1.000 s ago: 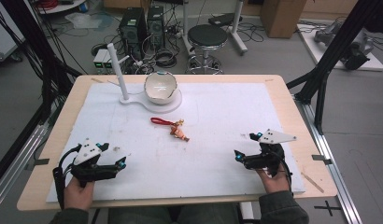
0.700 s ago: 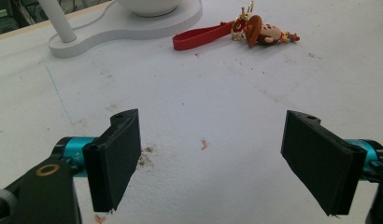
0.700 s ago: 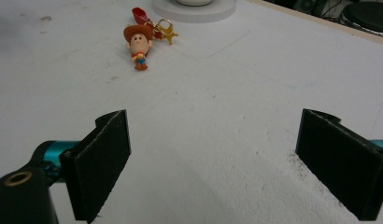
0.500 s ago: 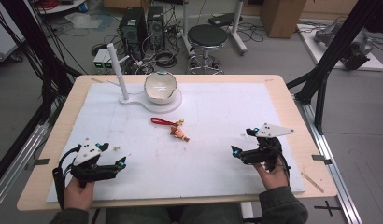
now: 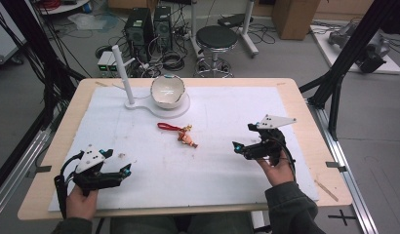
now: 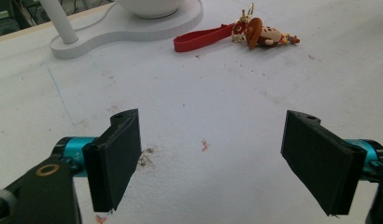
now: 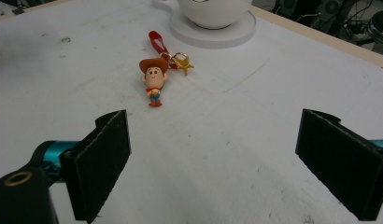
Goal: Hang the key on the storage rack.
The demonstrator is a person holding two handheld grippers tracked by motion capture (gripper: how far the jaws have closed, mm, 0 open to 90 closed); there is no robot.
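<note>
A small cowboy-figure keychain (image 5: 187, 138) (image 6: 264, 34) (image 7: 153, 79) with a red strap (image 5: 167, 127) (image 6: 203, 37) (image 7: 156, 41) and gold clasp lies flat near the middle of the white mat. My right gripper (image 5: 239, 146) (image 7: 217, 158) hovers to its right, jaws wide open and pointing at it, nothing between them. At the front left my left gripper (image 5: 126, 170) (image 6: 222, 158) stands open over bare mat, well short of the keychain.
A white bowl (image 5: 167, 90) (image 7: 213, 11) sits on a white stand base (image 5: 181, 108) (image 6: 133, 25) with an upright post (image 5: 123, 74) (image 6: 59, 18) at the back of the mat. The wooden table edge (image 5: 305, 112) frames the mat. Stool and cables lie beyond.
My right gripper has moved up the mat and a little left, toward the keychain. The left gripper has barely shifted. The keychain lies as before.
</note>
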